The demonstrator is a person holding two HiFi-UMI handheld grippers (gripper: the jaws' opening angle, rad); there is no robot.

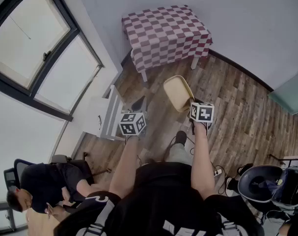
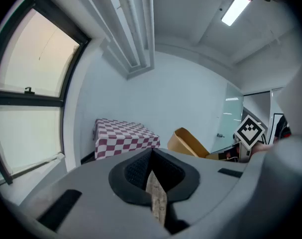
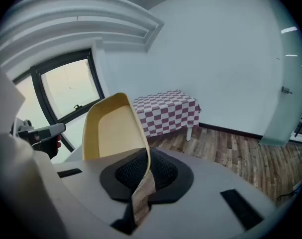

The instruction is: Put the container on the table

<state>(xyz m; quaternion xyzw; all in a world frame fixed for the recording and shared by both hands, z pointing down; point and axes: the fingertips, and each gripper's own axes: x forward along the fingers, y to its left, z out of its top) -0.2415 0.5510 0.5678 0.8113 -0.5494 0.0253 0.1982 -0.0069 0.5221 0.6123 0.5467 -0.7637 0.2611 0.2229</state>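
A beige, shallow container (image 1: 178,93) hangs tilted on edge above the wood floor, and my right gripper (image 1: 193,105) is shut on its rim. In the right gripper view the container (image 3: 111,128) rises up and left from the right gripper (image 3: 147,156), whose pads pinch its thin wall. The table (image 1: 163,31) with a red-and-white checked cloth stands ahead against the wall, with nothing on it. My left gripper (image 1: 138,106) is held beside the container, left of it and apart. Its own view shows the left gripper (image 2: 151,158) shut with nothing in it, and the container (image 2: 188,143) to its right.
A large window (image 1: 36,48) fills the left wall, with a white radiator (image 1: 107,113) below it. A person (image 1: 40,183) sits at lower left. A black round chair (image 1: 259,183) and cables lie at lower right. Wood floor (image 1: 237,107) stretches between me and the table.
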